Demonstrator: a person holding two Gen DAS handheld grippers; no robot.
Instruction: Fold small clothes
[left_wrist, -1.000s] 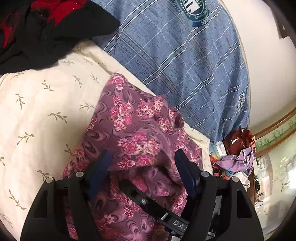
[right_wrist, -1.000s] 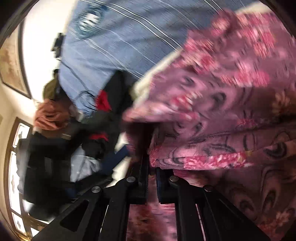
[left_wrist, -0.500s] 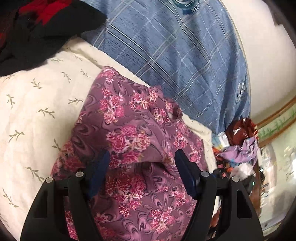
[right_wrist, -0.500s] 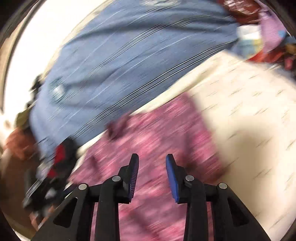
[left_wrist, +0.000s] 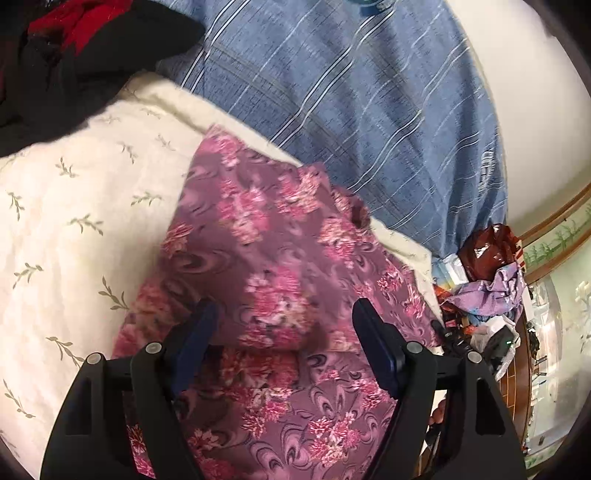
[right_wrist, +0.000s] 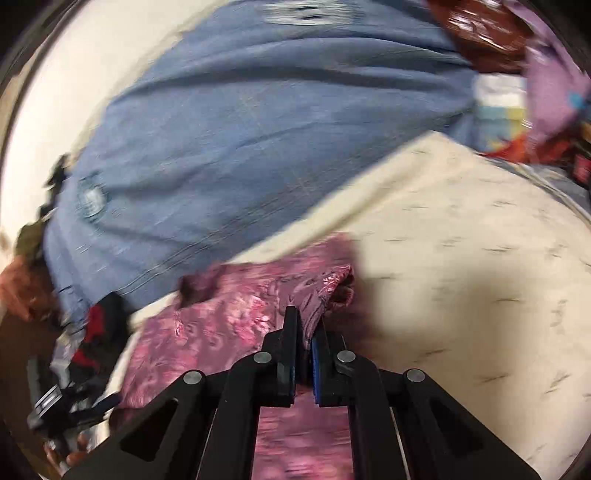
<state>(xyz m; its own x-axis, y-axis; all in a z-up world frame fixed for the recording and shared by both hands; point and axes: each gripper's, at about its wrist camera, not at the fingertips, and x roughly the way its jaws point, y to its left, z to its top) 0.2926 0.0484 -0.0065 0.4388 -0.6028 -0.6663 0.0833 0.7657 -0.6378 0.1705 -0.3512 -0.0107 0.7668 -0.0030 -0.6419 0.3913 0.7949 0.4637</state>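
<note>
A purple floral garment (left_wrist: 273, 258) lies on a cream quilt (left_wrist: 74, 206), its upper part folded over the lower. My left gripper (left_wrist: 285, 308) hovers over its near half. The jaws are wide and still opening, with fabric below and between them, and the pads are clear of it. In the blurred right wrist view the garment (right_wrist: 229, 317) spreads out to the left. My right gripper (right_wrist: 306, 325) is shut on a pinch of its right-hand corner, which bunches up just past the fingertips.
A blue plaid cloth (left_wrist: 369, 103) covers the bed beyond the quilt. Black and red clothing (left_wrist: 74, 48) is heaped at the far left. Crumpled bags and clutter (left_wrist: 487, 277) pile up off the bed's right end. Bare quilt (right_wrist: 461, 258) stretches right of the garment.
The right gripper let go, swung across to the garment's right corner, opened and shut on it. The folded-over flap has settled flatter. The left gripper stayed put, its jaws slightly wider.
</note>
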